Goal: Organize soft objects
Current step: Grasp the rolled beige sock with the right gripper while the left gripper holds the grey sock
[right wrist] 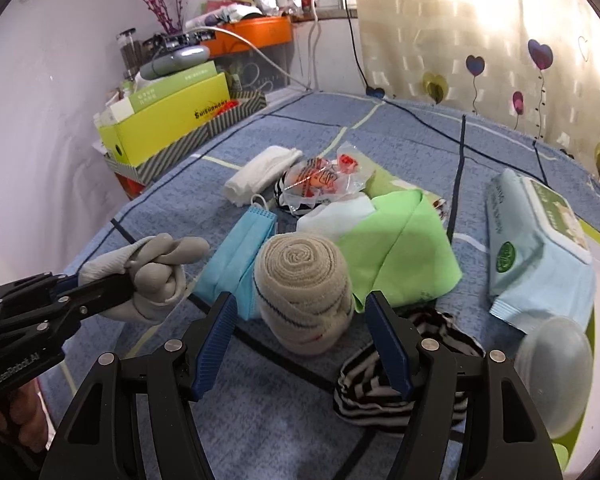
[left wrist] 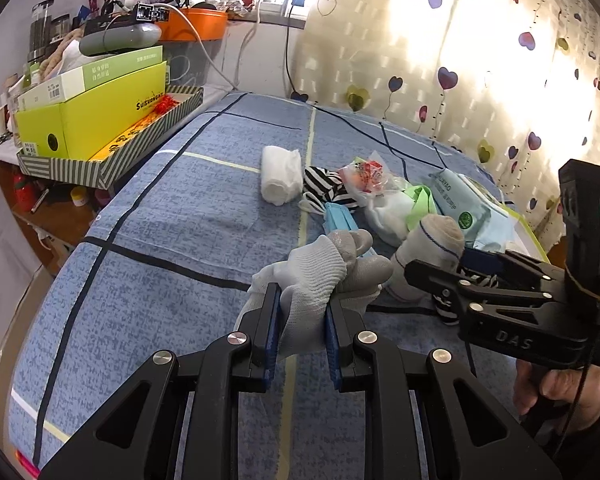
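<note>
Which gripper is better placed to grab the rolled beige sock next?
Right. The right gripper already straddles the rolled sock, with gaps showing at both pads. The left gripper is busy, shut on a grey glove, so it would probably have to put that down first.

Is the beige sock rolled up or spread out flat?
Rolled up. The beige sock shows a spiral of layers at its end and stands as a fat bundle on the blue bedsheet.
</note>
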Demonstrator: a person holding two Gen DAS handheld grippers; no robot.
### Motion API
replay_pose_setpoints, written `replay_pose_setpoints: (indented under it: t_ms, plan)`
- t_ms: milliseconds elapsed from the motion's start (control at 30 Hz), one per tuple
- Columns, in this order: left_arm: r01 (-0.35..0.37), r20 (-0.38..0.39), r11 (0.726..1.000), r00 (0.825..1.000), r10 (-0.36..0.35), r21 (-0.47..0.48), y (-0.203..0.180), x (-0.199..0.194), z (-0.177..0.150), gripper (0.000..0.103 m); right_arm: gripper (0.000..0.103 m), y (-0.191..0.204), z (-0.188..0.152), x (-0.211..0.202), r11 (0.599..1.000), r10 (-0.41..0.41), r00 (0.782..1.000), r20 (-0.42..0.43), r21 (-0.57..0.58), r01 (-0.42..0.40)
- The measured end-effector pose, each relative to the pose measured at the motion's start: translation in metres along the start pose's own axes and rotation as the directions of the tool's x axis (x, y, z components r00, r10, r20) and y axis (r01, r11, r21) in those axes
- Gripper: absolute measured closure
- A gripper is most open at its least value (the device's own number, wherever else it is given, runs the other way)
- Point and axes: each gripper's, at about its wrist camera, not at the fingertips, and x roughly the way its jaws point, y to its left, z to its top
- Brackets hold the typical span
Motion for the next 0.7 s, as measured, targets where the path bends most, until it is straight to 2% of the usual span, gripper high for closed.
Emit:
replay_pose_setpoints:
  t_ms: [33,200,433,700]
  plan:
    - [-0.001,-0.001,1.0,1.0,0.001,0.0,0.0,0.001,0.0,0.082,0.058,0.0,0.0,0.002,1.0,-0.005,1.0,-0.004,0.0,0.005]
    - [-0.003,0.0,1.0,1.0,0.003,0.002,-0.004,0.002,0.003,0.082,0.059,-0.001,0.0,-0.006,1.0,0.012,1.0,0.02,-0.002,-0.012]
    - [0.001,0.032,1.0,0.999,-0.002,0.014,-0.015,-0.007,0.008,0.082,0.059,-0.007,0.0,-0.04,1.0,0.024,0.995,0.093,0.014,-0.025]
    - [0.045,0.051,0.997,0.998,-0.049,0.067,-0.049,-0.015,0.018,0.082,0.059,-0.022,-0.01,-0.085,0.999,0.01,0.985,0.171,0.051,-0.019]
